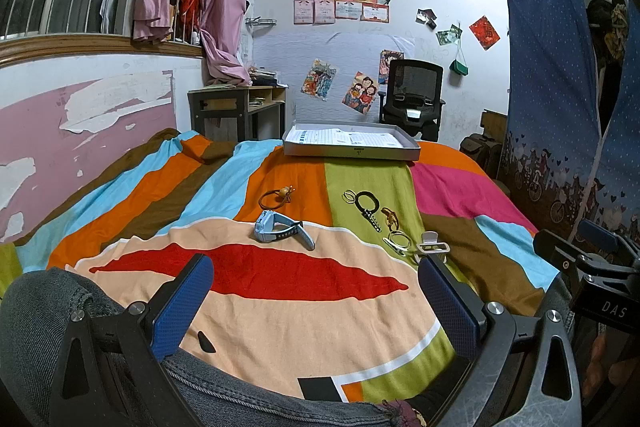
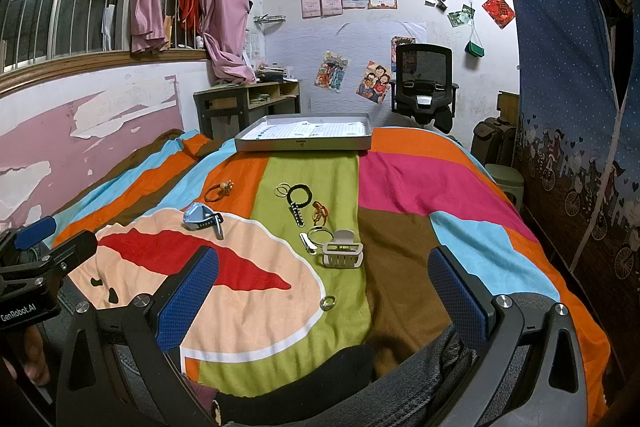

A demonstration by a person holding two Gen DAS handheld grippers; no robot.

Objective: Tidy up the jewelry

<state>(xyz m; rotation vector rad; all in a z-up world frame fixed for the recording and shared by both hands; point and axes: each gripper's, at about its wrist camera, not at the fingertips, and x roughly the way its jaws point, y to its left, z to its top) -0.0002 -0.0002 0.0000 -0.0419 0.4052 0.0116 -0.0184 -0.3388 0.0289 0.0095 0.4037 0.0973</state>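
Observation:
Jewelry lies scattered on a colourful bedspread: a light-blue watch [image 1: 282, 228] [image 2: 203, 219], a brown hair tie with a bead [image 1: 276, 195] [image 2: 219, 191], a black ring strap [image 1: 367, 207] [image 2: 299, 203], an orange clip [image 1: 390, 217] [image 2: 320, 211], thin rings [image 1: 349, 195] [image 2: 282, 190], a beige claw clip [image 2: 341, 251] [image 1: 432, 247] and a small ring [image 2: 328, 302]. An open grey box [image 1: 351, 151] [image 2: 304, 143] sits beyond them. My left gripper [image 1: 316, 301] is open, short of the watch. My right gripper [image 2: 324, 301] is open, near the small ring.
A person's jeans-clad legs [image 1: 48, 307] [image 2: 420, 387] lie under both grippers at the bed's near edge. A desk [image 1: 236, 107], an office chair [image 1: 414, 99] and a blue fabric wardrobe [image 2: 568, 87] stand beyond the bed. A peeling pink wall [image 1: 80, 131] runs along the left.

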